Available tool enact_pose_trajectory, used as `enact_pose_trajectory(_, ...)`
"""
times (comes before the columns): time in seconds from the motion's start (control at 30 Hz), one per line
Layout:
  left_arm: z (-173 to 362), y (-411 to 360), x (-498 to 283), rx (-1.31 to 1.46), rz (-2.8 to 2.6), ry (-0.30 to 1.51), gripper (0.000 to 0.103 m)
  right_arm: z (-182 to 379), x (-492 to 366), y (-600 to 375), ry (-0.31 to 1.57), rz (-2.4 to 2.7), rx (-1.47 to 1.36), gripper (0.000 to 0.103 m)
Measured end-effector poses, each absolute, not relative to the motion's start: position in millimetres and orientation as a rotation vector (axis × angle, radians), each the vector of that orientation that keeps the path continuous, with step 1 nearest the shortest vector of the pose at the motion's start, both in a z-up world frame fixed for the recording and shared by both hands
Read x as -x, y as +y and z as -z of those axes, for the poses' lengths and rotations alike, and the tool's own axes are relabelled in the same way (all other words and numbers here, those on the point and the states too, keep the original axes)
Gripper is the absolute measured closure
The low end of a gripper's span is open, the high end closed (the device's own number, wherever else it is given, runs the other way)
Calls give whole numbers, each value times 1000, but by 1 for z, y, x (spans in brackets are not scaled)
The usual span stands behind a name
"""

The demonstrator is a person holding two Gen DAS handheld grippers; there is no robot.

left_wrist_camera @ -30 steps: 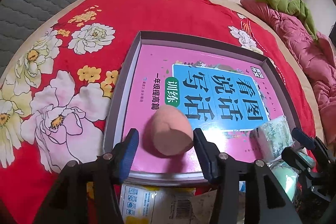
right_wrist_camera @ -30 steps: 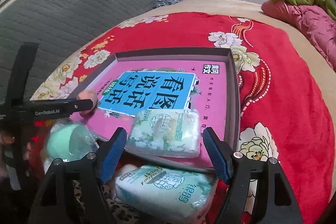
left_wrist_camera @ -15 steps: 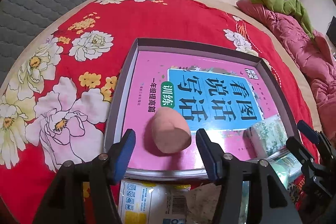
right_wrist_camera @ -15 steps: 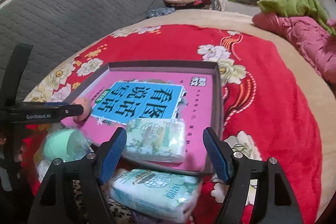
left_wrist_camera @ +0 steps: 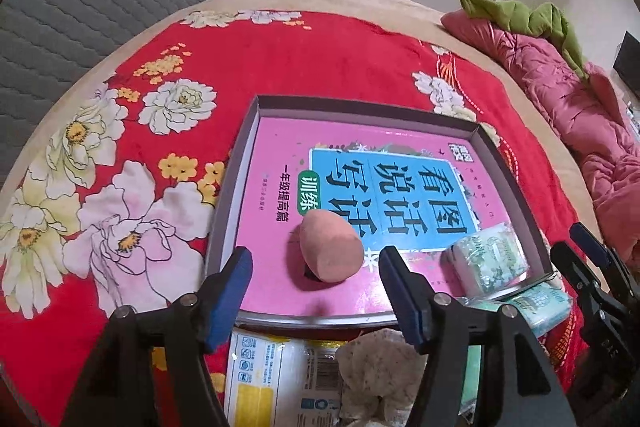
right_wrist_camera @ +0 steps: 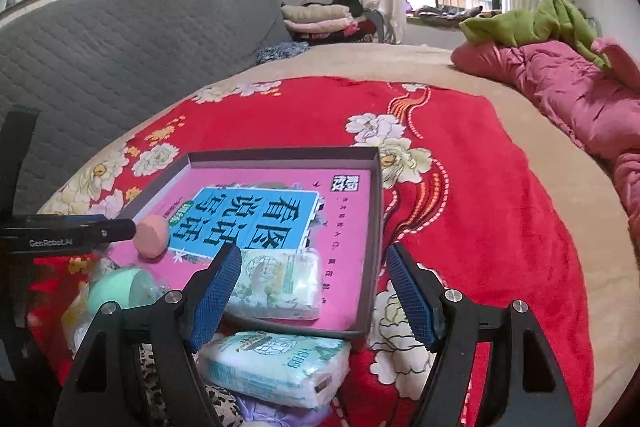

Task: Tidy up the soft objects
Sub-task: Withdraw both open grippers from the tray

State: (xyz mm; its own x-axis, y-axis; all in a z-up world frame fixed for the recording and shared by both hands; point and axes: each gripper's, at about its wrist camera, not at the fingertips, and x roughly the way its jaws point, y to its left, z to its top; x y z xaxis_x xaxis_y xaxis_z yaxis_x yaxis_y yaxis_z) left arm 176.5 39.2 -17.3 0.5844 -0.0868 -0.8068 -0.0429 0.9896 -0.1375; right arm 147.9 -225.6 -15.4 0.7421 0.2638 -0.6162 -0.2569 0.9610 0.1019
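The left hand-held gripper [left_wrist_camera: 316,289] stands wide apart and grips nothing; its 2 blue pads flank, without touching, a salmon-pink egg-shaped makeup sponge [left_wrist_camera: 331,251] lying just ahead inside the grey shallow box [left_wrist_camera: 236,171]. The sponge's long axis runs diagonally, narrow end toward the far left, blunt end toward the camera. It rests on the pink book cover [left_wrist_camera: 280,147] lining the box floor.

The right hand-held gripper [right_wrist_camera: 314,291] is also spread wide and empty. Between its fingers, a tissue pack [right_wrist_camera: 280,283] sits flat in the box's near corner, long axis across the view. A second tissue pack [right_wrist_camera: 276,367] lies outside the box, just below its near wall, partly covered by the left finger. Left of it, a mint-green sponge [right_wrist_camera: 116,291] in clear wrapping is half hidden behind the gripper body. In the left wrist view, a labelled plastic packet [left_wrist_camera: 276,371] and a speckled pale lump [left_wrist_camera: 380,359] are cut off by the frame bottom; I cannot tell what the lump is. All rests on a red floral blanket [left_wrist_camera: 300,59] covering the bed.
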Motion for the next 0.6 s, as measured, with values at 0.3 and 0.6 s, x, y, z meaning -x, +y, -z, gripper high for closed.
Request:
enact_pose_trajectory(0.3,1,43,-161,149,26,911,34,2,-134,-233,637,-254,-26,27)
enact_pose_trajectory(0.6,-16,49,-144,161,35,876,34,-12,-117,-223,598,-252,11,27)
